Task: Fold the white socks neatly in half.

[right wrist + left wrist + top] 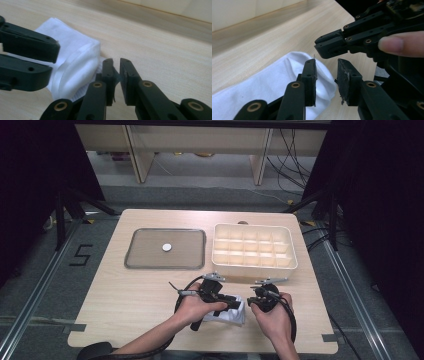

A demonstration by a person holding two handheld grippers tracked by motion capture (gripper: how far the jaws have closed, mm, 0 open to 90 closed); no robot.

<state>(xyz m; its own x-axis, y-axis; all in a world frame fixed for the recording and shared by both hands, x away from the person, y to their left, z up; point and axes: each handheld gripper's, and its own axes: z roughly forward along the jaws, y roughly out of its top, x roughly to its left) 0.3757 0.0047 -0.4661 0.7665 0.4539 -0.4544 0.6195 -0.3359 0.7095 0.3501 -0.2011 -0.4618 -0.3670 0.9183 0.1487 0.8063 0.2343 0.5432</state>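
Between grippers, white cloth (231, 312) lies crosswise.

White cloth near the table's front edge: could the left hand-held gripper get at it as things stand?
Probably yes. The cloth lies right under the left hand-held gripper, whose jaws stand apart with nothing between them; the right hand-held gripper sits close but not in between.

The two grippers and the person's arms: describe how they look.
Both the left gripper and the right gripper are black, with jointed link arms, brass-coloured pivot pins and flat dark pads. Each carries a grey three-cornered plate on top and trails a black cable. The forearms are bare, with no sleeves showing.
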